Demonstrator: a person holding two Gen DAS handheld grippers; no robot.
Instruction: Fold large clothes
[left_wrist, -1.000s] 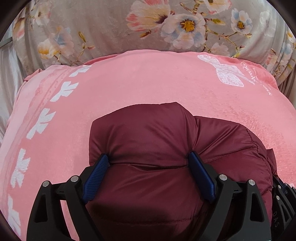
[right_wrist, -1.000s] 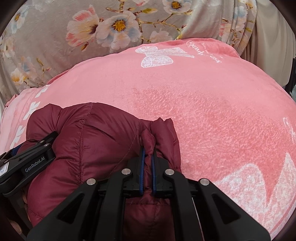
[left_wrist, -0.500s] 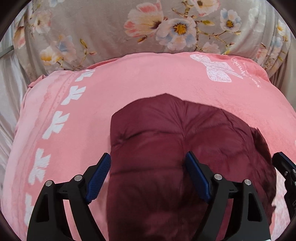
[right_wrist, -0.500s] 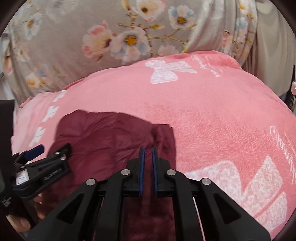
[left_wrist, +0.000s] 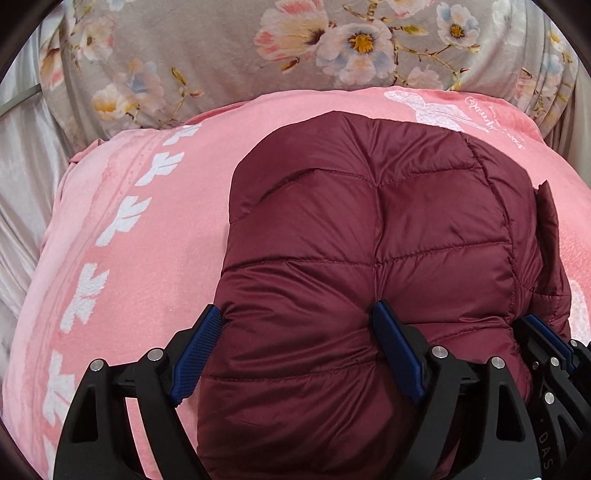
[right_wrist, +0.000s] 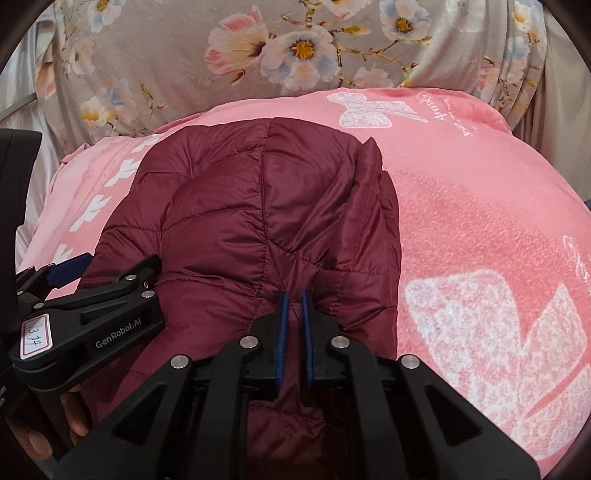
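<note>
Left black gripper (right_wrist: 92, 295), branded "GenRobot.AI", clamps wide around maroon quilted puffer jacket (left_wrist: 369, 229); right gripper (right_wrist: 293, 299) pinches its six-o'clock fold.

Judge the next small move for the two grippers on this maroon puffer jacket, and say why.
Probably release and draw back. The maroon puffer jacket already lies as a compact bundle on the pink blanket, the left gripper straddling its near edge with jaws wide and the right gripper pinching a fold.

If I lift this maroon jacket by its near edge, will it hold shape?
Probably not: the puffy quilted jacket looks soft, so it should droop. Its shiny fabric may slip from the right gripper. It likely weighs little for its bulk.
</note>
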